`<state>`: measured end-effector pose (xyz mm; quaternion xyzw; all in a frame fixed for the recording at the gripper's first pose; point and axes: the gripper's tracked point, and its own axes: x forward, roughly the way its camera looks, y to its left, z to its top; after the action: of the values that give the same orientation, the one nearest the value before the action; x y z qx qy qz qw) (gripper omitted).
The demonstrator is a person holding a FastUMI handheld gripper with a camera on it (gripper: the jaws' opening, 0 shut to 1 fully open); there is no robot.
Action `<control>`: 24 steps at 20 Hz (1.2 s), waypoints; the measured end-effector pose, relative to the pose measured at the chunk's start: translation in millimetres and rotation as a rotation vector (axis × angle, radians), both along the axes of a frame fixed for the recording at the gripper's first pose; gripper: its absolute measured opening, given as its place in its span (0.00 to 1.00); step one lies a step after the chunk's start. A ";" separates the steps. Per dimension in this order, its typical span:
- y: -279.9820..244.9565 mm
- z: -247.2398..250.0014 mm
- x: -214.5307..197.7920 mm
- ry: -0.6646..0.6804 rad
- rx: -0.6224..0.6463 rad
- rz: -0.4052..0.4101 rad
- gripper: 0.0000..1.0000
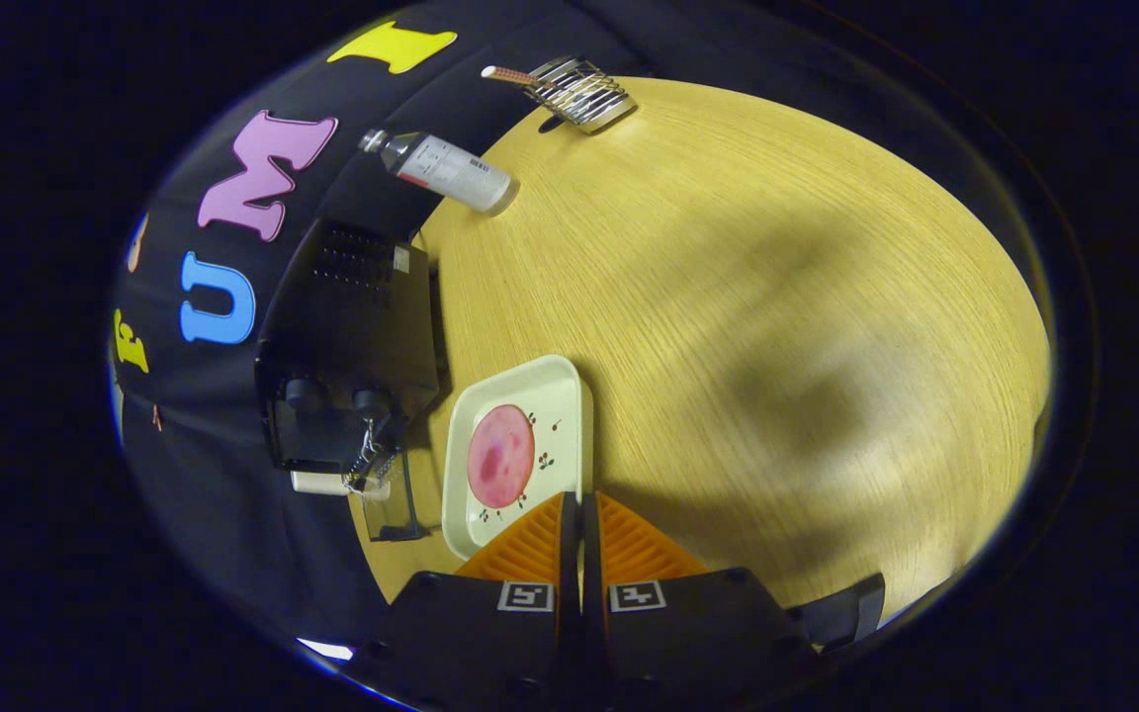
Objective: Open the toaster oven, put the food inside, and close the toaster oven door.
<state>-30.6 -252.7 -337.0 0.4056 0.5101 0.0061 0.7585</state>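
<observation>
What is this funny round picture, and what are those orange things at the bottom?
Those orange things are the two fingers of a gripper, a grabbing tool that a person holds in one hand. A small camera rides on the tool and looks forward along the fingers, which bends the picture round. The fingers are pressed together and hold nothing. They hang above a wooden table. Just ahead of them lies a white tray with a round pink slice of food on it. Beside the tray stands a black toaster oven with its glass door folded down open. Farther off lie a bottle and a metal rack.
</observation>
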 end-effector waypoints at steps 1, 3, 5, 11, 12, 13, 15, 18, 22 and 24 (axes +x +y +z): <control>-2.1 4.3 -0.2 -0.004 0.010 -0.017 0.06; -3.8 11.7 -0.9 -0.017 0.017 -0.044 0.06; -4.9 19.3 -3.6 -0.030 0.016 -0.067 0.06; 16.6 50.9 -19.7 -0.069 0.025 -0.117 0.06; 23.8 54.5 -22.1 -0.072 0.031 -0.127 0.06; 32.2 57.7 -25.8 -0.077 0.036 -0.138 0.06; 48.2 64.2 -32.9 -0.088 0.038 -0.159 0.06; 71.9 71.9 -43.5 -0.101 0.049 -0.194 0.06; 107.8 82.8 -48.3 -0.123 0.080 -0.246 0.06; 125.9 84.6 -51.4 -0.131 0.090 -0.255 0.06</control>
<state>-82.0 -126.8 -252.4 0.4993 0.4033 -0.0410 0.7658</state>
